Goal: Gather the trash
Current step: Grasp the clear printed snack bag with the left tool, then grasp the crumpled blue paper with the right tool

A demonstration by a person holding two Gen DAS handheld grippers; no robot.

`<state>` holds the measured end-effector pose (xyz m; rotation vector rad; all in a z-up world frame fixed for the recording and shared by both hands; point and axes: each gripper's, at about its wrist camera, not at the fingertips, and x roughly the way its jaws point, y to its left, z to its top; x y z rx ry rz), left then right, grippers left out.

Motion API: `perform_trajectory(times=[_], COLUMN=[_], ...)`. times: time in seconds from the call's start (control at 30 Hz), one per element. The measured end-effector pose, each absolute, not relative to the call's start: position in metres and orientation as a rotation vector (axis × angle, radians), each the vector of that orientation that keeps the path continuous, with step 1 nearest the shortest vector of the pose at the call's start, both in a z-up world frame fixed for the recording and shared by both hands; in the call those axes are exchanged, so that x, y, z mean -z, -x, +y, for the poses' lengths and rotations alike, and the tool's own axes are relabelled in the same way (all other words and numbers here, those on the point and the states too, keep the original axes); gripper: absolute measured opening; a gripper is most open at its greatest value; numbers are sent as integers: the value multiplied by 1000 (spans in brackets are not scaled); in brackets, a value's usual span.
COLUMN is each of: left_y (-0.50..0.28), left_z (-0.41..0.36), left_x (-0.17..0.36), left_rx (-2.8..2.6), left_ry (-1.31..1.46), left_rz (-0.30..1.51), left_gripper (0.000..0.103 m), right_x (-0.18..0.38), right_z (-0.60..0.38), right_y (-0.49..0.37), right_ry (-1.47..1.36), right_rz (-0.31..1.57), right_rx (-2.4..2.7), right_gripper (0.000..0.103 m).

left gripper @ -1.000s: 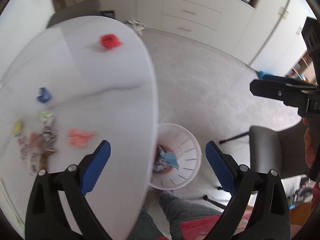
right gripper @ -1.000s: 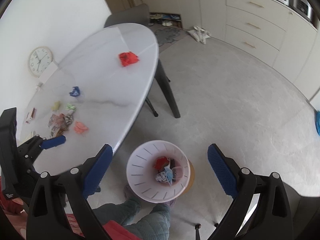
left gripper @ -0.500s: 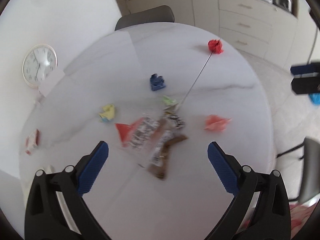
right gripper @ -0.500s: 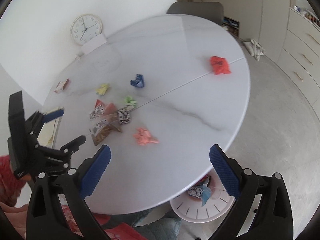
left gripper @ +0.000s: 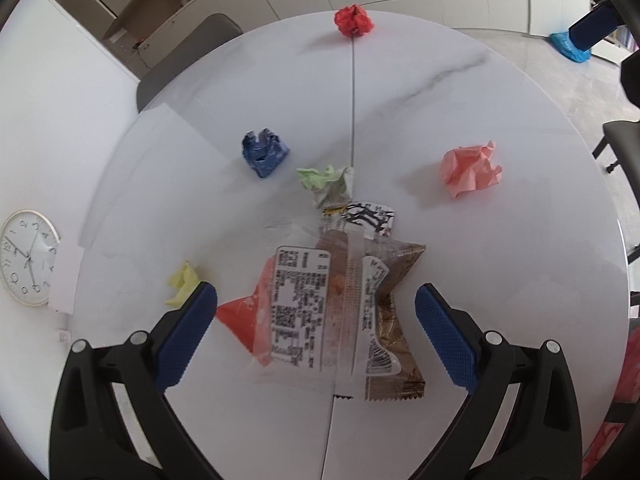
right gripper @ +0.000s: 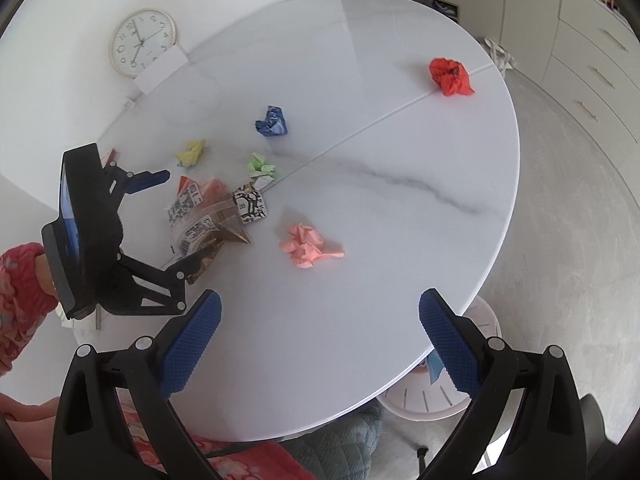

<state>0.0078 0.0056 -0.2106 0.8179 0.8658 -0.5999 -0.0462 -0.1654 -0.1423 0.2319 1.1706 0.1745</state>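
Wrappers lie near the table edge, between the spread jaws of left gripper; right gripper is spread too, empty.

Only legible text: numerals 1–12 on the round white wall clock. Clear plastic snack wrapper's white printed label and barcode are too blurred to read.
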Motion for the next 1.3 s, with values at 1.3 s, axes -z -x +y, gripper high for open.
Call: perform_trajectory(times=[1.3], left_y=[36], left_z=[79], left_x=[190], left_rx=[348], left_ry=[-293], left_rz=[907], left_gripper=[56], right_x=[225], right_z=[-31], right_y=[-189], right_ry=[109], right_rz=[1304], right_rx=[-230], right_gripper=[68])
